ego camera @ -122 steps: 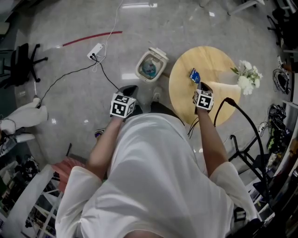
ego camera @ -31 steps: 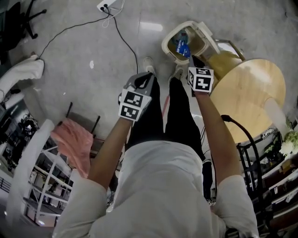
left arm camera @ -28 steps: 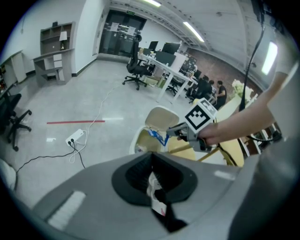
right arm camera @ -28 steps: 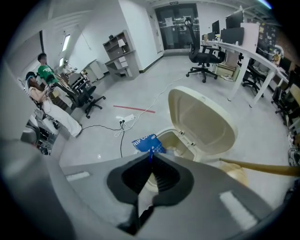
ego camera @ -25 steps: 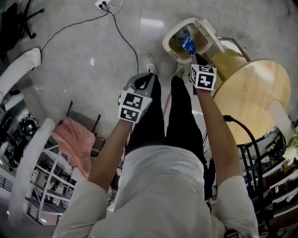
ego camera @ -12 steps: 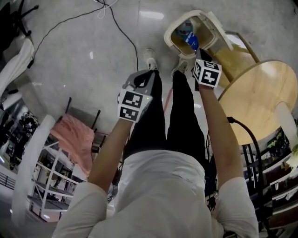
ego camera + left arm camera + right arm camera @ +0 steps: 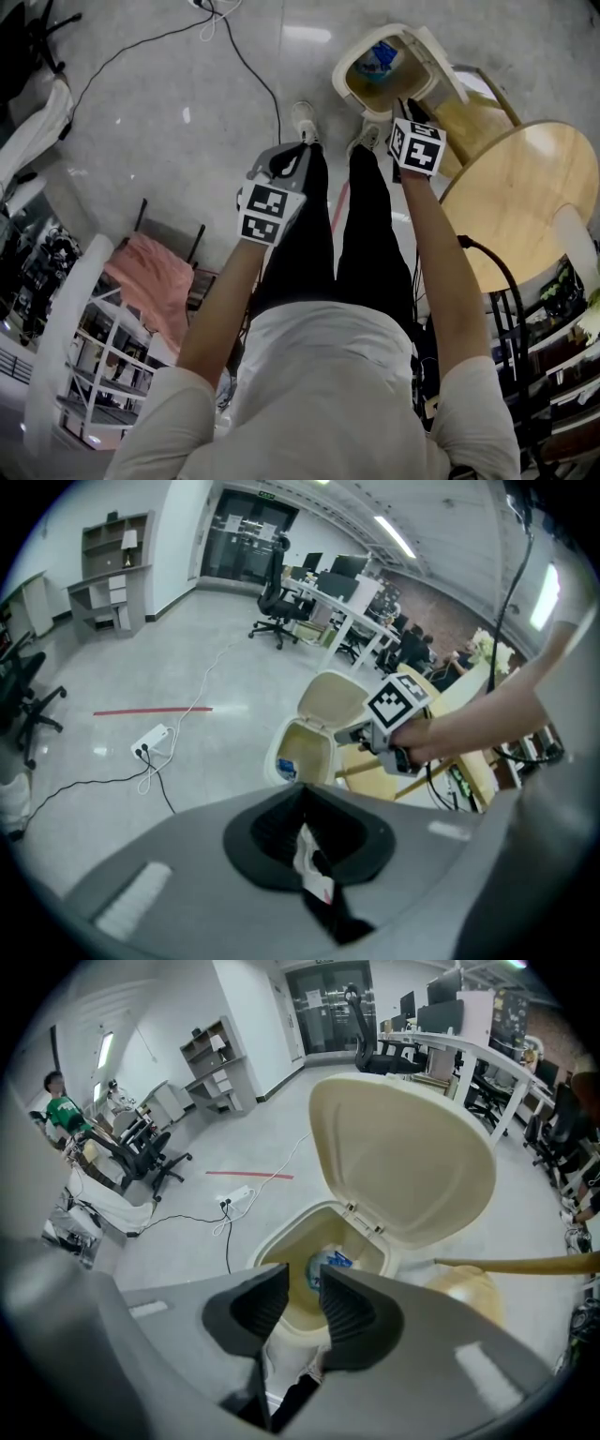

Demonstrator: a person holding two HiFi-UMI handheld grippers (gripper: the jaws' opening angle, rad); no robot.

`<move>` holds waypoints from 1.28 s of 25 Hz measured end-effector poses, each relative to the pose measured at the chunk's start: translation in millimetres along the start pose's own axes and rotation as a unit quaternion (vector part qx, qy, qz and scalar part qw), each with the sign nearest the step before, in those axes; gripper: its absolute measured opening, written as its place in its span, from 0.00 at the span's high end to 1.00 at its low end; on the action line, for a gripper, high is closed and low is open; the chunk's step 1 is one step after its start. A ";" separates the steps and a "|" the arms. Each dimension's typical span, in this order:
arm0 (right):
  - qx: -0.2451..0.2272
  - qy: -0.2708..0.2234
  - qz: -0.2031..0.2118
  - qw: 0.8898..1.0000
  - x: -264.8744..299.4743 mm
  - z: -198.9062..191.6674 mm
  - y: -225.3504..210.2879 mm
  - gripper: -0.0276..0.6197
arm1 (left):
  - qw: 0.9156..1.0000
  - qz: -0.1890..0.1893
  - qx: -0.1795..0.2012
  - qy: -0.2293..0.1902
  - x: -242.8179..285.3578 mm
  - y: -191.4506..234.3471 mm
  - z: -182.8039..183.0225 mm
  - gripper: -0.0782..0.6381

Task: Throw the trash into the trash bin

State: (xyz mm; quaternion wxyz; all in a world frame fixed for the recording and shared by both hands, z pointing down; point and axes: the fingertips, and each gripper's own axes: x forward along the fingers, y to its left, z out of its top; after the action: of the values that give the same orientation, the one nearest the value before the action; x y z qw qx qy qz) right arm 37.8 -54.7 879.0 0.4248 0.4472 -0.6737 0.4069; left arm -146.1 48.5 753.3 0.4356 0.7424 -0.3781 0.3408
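The cream trash bin (image 7: 342,82) stands on the floor with its lid (image 7: 403,1162) swung up. A blue-and-white wrapper (image 7: 380,58) lies inside it, also seen as the wrapper (image 7: 328,1265) past my right jaws. My right gripper (image 7: 405,111) hangs just over the bin's near rim (image 7: 272,1246). Its jaws have just been opening and now stand open with nothing between them. My left gripper (image 7: 284,161) is held over the person's leg, left of the bin, shut and empty. From the left gripper view I see the bin (image 7: 300,752) and the right gripper (image 7: 361,735).
A round wooden table (image 7: 511,187) stands right beside the bin. The person's shoes (image 7: 302,120) and dark trousers are just below both grippers. A power strip (image 7: 148,745) with cables lies on the floor to the left. A pink-seated chair (image 7: 150,281) and a shelf rack (image 7: 84,375) are behind.
The blue wrapper was between the right jaws above the bin; it has dropped in and lies inside. The right jaws have parted. The left gripper keeps its place.
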 end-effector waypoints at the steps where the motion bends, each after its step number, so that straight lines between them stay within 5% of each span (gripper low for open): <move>1: -0.002 0.000 0.001 1.000 -2.2 0.0 1.3 0.79 | 1.000 0.000 0.000 0.001 -1.2 -0.6 -0.3 0.88; 11: -0.009 -0.016 0.004 1.000 -48.7 13.9 16.2 0.80 | 1.000 0.000 0.020 -0.002 -36.3 -20.1 10.2 0.88; 19: -0.017 -0.034 0.010 0.999 -97.6 33.1 21.8 0.95 | 1.000 -0.005 0.027 -0.013 -61.0 -36.0 34.0 0.88; 32: -0.034 -0.054 0.050 0.997 -173.6 42.4 40.5 0.95 | 0.998 -0.010 0.062 -0.021 -106.5 -68.2 51.8 0.88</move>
State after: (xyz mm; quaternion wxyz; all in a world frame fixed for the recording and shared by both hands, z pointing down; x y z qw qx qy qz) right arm 32.0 -38.5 696.6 0.3816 0.4194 -0.7312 0.3794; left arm -129.7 52.7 617.7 0.3843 0.7784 -0.3583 0.3436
